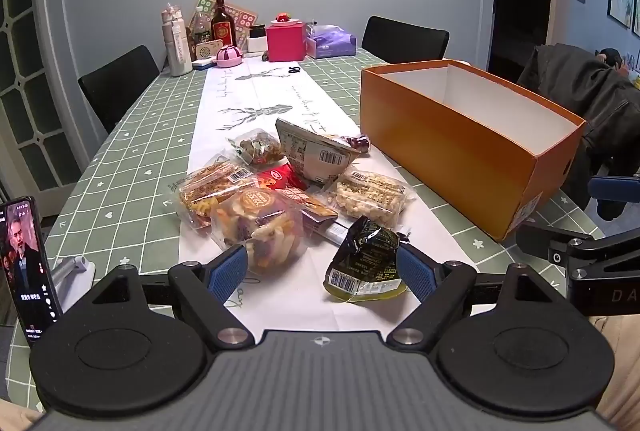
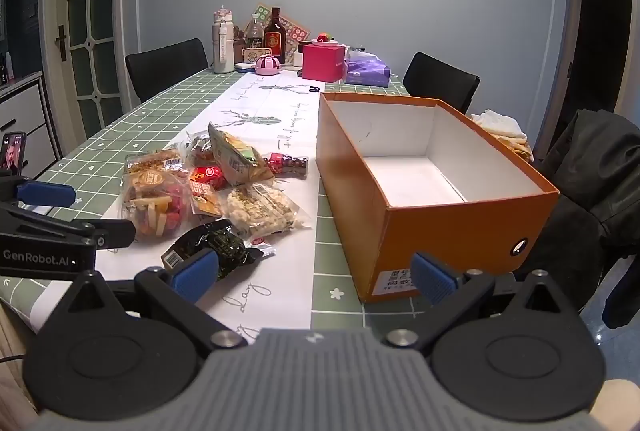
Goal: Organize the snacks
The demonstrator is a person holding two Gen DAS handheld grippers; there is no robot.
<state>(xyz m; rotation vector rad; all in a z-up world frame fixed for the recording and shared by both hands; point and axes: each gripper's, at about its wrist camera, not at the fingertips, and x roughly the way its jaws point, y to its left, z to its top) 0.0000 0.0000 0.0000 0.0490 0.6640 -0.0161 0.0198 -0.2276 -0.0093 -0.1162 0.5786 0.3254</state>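
Observation:
A heap of snack packets (image 1: pixel 280 187) lies on the white table runner, also in the right wrist view (image 2: pixel 212 183). A dark green packet (image 1: pixel 366 263) lies nearest, by my left gripper's right finger; it also shows in the right wrist view (image 2: pixel 212 251). An empty orange box (image 1: pixel 472 135) stands to the right, white inside, also in the right wrist view (image 2: pixel 424 187). My left gripper (image 1: pixel 322 273) is open and empty just before the heap. My right gripper (image 2: pixel 314 277) is open and empty, between the dark packet and the box's near corner.
A phone on a stand (image 1: pixel 26 263) plays video at the left edge. Bottles (image 1: pixel 222 21), a pink box (image 1: pixel 286 41) and a purple tissue pack (image 1: pixel 332 41) crowd the far end. Black chairs (image 1: pixel 120 83) flank the table; a dark jacket (image 1: pixel 588 99) hangs at right.

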